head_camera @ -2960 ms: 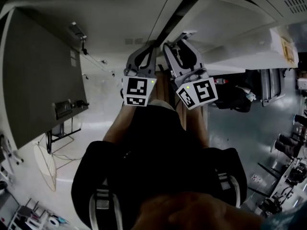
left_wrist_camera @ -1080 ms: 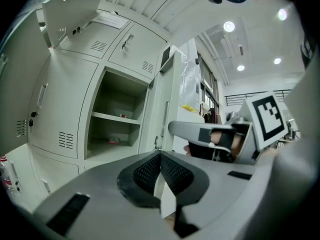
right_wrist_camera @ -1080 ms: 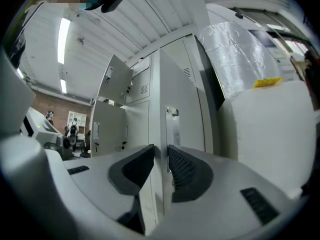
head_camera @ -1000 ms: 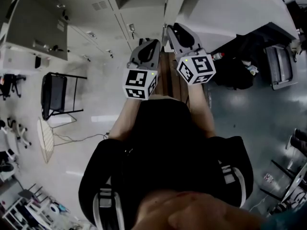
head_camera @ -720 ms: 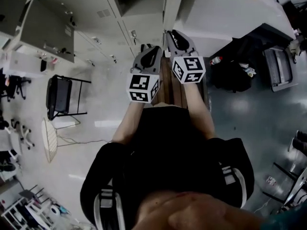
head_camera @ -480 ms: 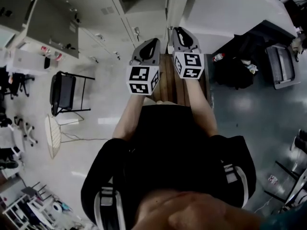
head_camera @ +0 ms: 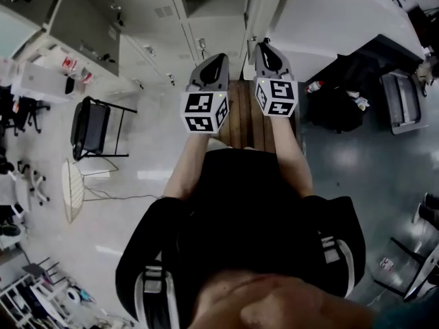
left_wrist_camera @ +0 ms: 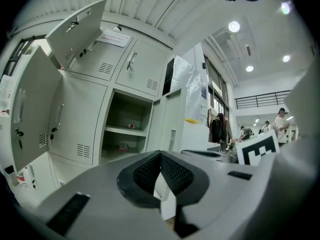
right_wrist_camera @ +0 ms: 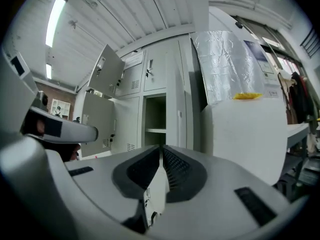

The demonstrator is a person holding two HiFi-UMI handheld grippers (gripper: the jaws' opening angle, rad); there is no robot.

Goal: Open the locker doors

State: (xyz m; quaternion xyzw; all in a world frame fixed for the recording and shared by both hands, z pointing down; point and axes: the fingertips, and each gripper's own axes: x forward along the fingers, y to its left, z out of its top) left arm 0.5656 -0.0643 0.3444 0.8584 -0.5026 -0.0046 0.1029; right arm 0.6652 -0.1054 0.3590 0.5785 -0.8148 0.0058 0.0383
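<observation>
The locker doors are pale grey metal. On the left, the top door [left_wrist_camera: 75,31] is swung wide open and tilts out, and the tall door [left_wrist_camera: 32,114] under it hangs wide open too. Next to them the vent door [left_wrist_camera: 80,119] and the handle door [left_wrist_camera: 142,74] sit shut and flat. The thin door [right_wrist_camera: 155,191] shows edge on inside my right gripper [right_wrist_camera: 161,151], whose jaws are closing on it

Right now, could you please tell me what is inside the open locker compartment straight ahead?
A shelf with a small reddish item on it; another small thing lies below. The bottom of the compartment is covered by the left gripper.
</observation>
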